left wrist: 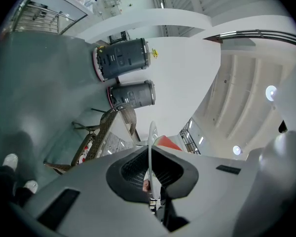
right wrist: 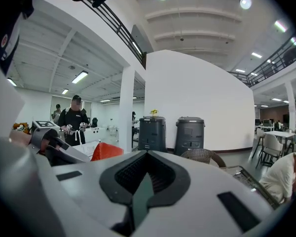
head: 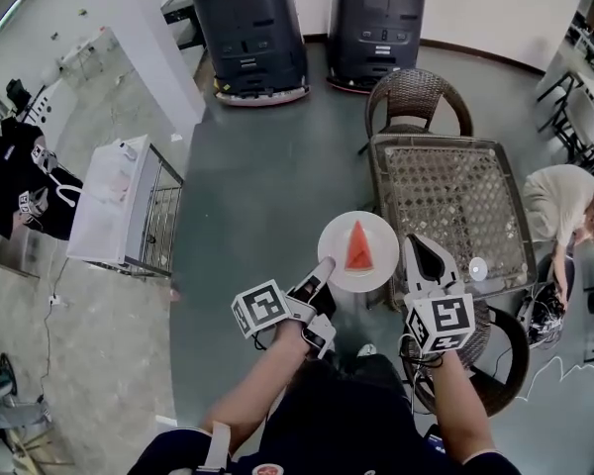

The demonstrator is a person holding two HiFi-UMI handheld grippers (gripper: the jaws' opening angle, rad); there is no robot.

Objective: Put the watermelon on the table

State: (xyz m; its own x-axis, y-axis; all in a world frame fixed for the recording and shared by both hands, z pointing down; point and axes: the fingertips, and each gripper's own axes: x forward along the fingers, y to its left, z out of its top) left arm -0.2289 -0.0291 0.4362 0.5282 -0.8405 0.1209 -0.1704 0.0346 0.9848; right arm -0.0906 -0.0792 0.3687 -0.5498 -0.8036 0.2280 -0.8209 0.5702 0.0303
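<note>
A red watermelon wedge (head: 358, 247) stands on a round white plate (head: 337, 237) held above the grey floor, just left of the glass-topped wicker table (head: 453, 206). My left gripper (head: 326, 266) is shut on the plate's left rim. In the left gripper view the rim (left wrist: 151, 135) runs edge-on between the pads, with the wedge (left wrist: 166, 143) behind it. My right gripper (head: 419, 252) is shut and holds nothing, close beside the plate's right edge. In the right gripper view the wedge (right wrist: 106, 151) shows to the left of its closed jaws (right wrist: 147, 154).
One wicker chair (head: 417, 95) stands at the table's far end, another (head: 495, 364) at its near end. A small white disc (head: 478, 268) lies on the table. Two dark bins (head: 249, 33) stand by the far wall, a white cart (head: 114, 201) at left. A person (head: 564, 201) crouches right of the table.
</note>
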